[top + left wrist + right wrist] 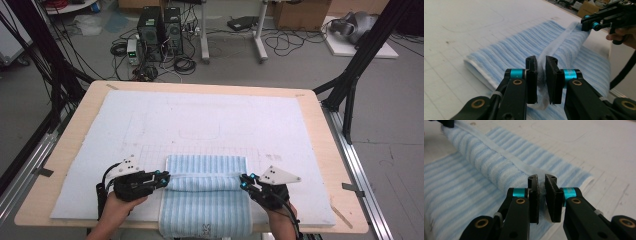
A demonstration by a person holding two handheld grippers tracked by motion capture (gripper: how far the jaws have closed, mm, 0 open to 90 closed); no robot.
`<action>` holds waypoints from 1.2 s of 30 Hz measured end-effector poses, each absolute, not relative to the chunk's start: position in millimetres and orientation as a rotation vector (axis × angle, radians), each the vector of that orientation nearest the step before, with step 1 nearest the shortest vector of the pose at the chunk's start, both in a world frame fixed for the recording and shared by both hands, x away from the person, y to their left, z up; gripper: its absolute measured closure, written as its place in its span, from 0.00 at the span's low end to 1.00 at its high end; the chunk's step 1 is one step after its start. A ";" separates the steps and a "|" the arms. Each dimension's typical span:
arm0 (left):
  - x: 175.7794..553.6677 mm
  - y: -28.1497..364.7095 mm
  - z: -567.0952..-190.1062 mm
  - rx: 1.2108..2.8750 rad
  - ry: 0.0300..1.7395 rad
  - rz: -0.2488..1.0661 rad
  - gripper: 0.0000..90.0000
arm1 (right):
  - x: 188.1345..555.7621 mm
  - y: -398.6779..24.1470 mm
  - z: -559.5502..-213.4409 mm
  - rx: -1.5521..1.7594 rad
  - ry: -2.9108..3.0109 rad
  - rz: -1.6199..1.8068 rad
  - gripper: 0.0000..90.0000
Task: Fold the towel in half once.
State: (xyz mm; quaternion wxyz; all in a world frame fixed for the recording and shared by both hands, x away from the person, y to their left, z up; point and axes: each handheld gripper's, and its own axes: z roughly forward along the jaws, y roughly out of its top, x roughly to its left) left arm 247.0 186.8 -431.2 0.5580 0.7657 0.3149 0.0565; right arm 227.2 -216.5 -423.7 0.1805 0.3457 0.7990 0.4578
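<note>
Towel point(207, 200), blue-and-white striped, has one white-hemmed edge folded over.

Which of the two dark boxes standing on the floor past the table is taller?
The right computer tower of the pair stands slightly taller; the left computer tower beside it has its top a little lower.

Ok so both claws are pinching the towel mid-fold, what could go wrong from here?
1. Each claw, left and right, pinches only the thin hem of the towel, so a corner could slip out and the fold drop.
2. If the hands move unevenly, the fold may land skewed against the layer below.
3. The towel's near end hangs over the table edge, so pulling could drag it off the white mat.
</note>
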 end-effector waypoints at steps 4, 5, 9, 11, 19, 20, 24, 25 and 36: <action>241.5 187.9 -436.4 1.824 0.744 0.107 0.87 | 217.9 -219.4 -434.2 0.988 2.283 1.284 0.91; 240.7 188.4 -437.5 1.829 0.744 0.099 0.87 | 215.5 -220.3 -435.8 0.993 2.288 1.284 0.90; 240.3 188.0 -442.4 1.834 0.786 0.047 0.72 | 207.9 -223.8 -440.1 0.983 2.291 1.280 0.83; 243.0 190.1 -440.1 1.810 0.815 0.069 0.57 | 205.1 -225.8 -439.5 0.996 2.274 1.294 0.76; 285.0 199.9 -417.4 1.704 0.899 0.176 0.45 | 234.9 -237.4 -416.3 1.154 2.066 1.280 0.53; 292.0 198.2 -416.9 1.705 0.911 0.190 0.45 | 243.4 -235.8 -414.8 1.169 2.066 1.247 0.54; 314.8 191.4 -424.8 1.730 0.960 0.216 0.44 | 276.4 -225.9 -417.2 1.206 2.107 1.187 0.54; 319.9 189.1 -427.1 1.748 0.977 0.213 0.43 | 282.9 -223.0 -419.4 1.211 2.122 1.174 0.54; 341.2 167.8 -451.3 1.910 1.070 0.233 0.57 | 313.4 -200.0 -445.4 1.251 2.265 0.988 0.49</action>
